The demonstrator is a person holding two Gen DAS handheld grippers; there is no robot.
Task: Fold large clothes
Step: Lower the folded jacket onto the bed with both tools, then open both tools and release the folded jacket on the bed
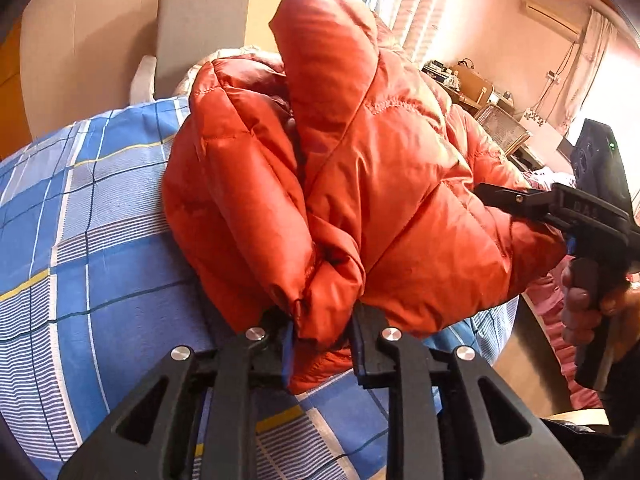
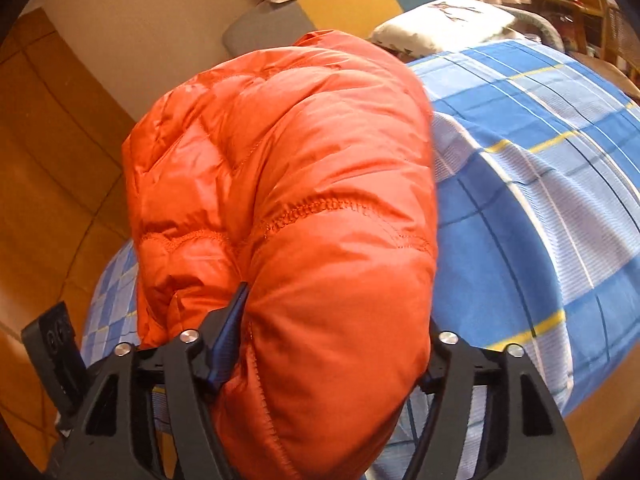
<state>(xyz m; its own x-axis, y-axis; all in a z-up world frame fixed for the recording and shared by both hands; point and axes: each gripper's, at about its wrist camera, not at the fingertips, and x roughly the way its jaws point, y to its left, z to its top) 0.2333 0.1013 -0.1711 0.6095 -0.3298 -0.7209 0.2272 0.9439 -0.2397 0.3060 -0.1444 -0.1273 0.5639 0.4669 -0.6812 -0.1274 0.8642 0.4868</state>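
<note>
Mid-fold: orange puffer jacket (image 1: 360,184) lay bunched on the plaid bedsheet (image 1: 80,208), left gripper (image 1: 322,344) pinching a hem fold, right gripper (image 2: 332,344) spread around padded bulk; next likely pressing the fold flat.

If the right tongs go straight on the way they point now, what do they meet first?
The puffy orange quilted jacket: its bulk already sits between the open right tongs, so they would likely push straight into it before reaching the blue checked bedsheet.

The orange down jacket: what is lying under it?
Under the orange down jacket lies a blue plaid bedsheet, visible around it in both views. The part directly beneath is covered, so anything else there cannot be seen.
</note>
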